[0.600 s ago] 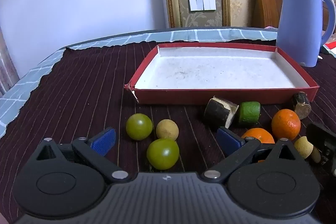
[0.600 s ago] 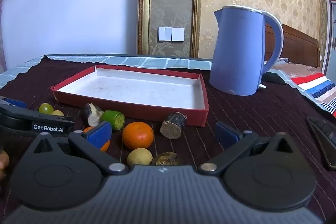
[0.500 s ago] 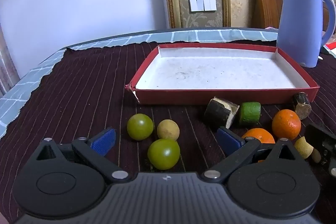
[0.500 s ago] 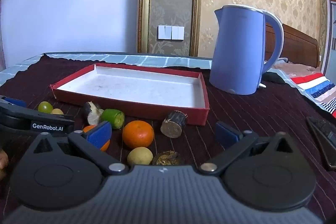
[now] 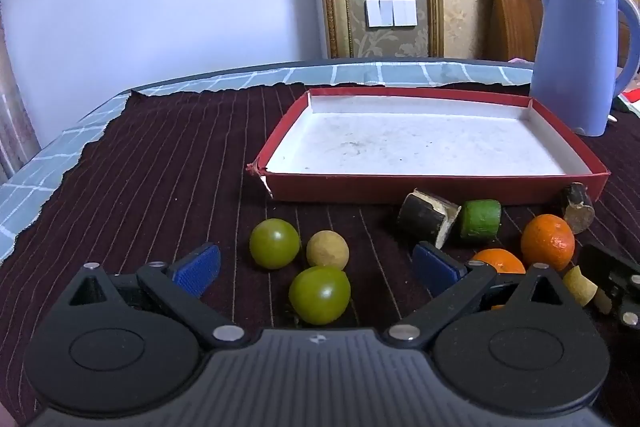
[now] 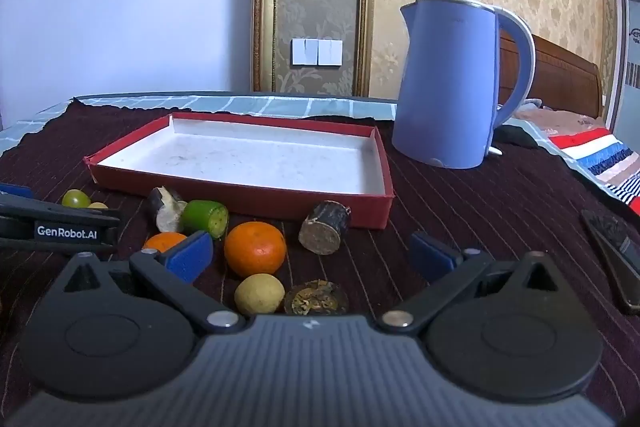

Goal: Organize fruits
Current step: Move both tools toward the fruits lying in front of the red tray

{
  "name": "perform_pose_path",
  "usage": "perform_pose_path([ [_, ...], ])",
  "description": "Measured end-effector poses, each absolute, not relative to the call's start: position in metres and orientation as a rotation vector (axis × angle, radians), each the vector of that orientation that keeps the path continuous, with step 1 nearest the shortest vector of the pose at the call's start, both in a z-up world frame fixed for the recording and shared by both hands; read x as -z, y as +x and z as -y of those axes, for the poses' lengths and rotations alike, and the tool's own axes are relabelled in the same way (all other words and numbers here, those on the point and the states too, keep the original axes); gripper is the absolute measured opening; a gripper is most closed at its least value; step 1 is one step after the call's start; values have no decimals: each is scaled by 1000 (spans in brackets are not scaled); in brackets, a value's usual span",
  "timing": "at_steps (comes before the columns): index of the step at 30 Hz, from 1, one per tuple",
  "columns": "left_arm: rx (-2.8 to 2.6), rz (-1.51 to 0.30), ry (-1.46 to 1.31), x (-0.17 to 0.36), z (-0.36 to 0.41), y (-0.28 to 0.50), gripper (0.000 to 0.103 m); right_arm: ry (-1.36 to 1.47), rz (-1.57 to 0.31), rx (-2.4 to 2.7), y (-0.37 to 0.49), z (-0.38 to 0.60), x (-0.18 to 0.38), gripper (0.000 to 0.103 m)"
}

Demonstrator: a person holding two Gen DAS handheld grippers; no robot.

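Both grippers have barely shifted — fingers spread wide; striped maroon cloth (image 5: 160, 163), red tray (image 5: 436, 187) under gold-papered walls.

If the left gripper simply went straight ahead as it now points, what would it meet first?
Most likely the nearest green fruit, lying between the open left gripper fingers; depth is hard to judge.

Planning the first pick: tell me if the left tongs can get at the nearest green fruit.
Probably yes. The left tongs are open, and the green fruit lies between the pads with nothing in front; a yellow ball sits just behind.
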State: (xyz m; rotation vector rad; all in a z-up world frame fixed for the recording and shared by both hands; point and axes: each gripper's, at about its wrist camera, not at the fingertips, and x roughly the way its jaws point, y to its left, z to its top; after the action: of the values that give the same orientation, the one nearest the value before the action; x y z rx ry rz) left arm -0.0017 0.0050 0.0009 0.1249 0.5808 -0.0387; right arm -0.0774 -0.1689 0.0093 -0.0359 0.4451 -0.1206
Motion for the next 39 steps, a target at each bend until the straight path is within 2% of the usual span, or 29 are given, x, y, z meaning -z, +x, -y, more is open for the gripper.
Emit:
perform_pose_path([
  [19,45,-558,124,-3,-8,-8,103,155,-542,171,-65,190,-5,103],
  [39,62,-531,136,-4,-8,-13,103,177,-551,188,-62,195,-4,103],
])
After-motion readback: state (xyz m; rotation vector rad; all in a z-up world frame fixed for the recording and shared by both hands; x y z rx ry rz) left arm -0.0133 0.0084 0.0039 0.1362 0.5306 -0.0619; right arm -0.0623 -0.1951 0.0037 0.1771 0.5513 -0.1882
